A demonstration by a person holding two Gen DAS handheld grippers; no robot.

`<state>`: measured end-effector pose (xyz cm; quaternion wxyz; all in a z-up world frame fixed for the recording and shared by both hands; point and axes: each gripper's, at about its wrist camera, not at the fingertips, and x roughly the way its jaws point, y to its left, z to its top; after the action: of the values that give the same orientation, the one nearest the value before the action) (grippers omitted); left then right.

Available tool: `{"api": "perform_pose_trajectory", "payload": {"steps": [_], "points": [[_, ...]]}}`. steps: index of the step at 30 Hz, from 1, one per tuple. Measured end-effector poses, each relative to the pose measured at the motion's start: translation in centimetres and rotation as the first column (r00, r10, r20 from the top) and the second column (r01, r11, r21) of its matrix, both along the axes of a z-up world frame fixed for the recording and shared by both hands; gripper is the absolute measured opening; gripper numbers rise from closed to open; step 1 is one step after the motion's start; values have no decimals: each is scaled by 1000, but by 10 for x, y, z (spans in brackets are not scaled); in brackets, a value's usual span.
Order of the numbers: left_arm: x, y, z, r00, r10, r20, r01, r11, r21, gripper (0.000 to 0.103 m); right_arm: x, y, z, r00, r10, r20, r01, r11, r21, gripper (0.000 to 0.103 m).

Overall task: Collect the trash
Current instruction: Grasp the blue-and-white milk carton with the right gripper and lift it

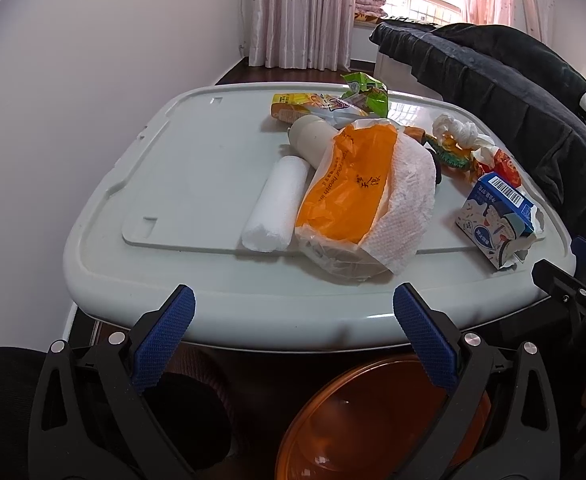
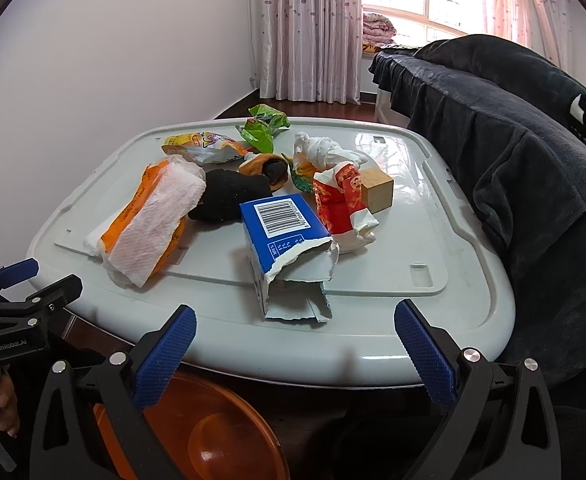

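Trash spread, both tools idle

Left tool [image 1: 293, 344] and right tool [image 2: 295, 348] gape wide, holding nothing, at the counter [image 1: 197, 184] near edge. Trash sits mid-counter: torn blue carton [image 2: 289, 240], orange tissue pack [image 1: 345, 200], wrappers behind. Orange bin [image 2: 213, 428] is below the edge. Risk: I judge a pinch on the carton's ripped flap could tear it or push it off. Legible: "GenRobot.AI" on left tool; barcode on carton.

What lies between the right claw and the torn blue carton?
Only bare table surface: the right wrist view shows nothing between the open right claw and the torn blue carton.
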<state>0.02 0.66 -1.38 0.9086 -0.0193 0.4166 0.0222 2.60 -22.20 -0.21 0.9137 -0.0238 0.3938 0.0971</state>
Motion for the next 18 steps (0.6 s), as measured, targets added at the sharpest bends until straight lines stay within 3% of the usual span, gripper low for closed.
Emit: {"api": "perform_pose_trajectory", "payload": {"steps": [6, 18], "points": [[0, 5, 2, 1000, 7, -8, -7, 1000, -26, 97, 11, -17, 4, 999, -15, -45, 20, 994, 106, 98], [-4, 5, 3, 1000, 23, -14, -22, 1000, 22, 97, 48, 7, -11, 993, 52, -107, -45, 997, 61, 93]]}}
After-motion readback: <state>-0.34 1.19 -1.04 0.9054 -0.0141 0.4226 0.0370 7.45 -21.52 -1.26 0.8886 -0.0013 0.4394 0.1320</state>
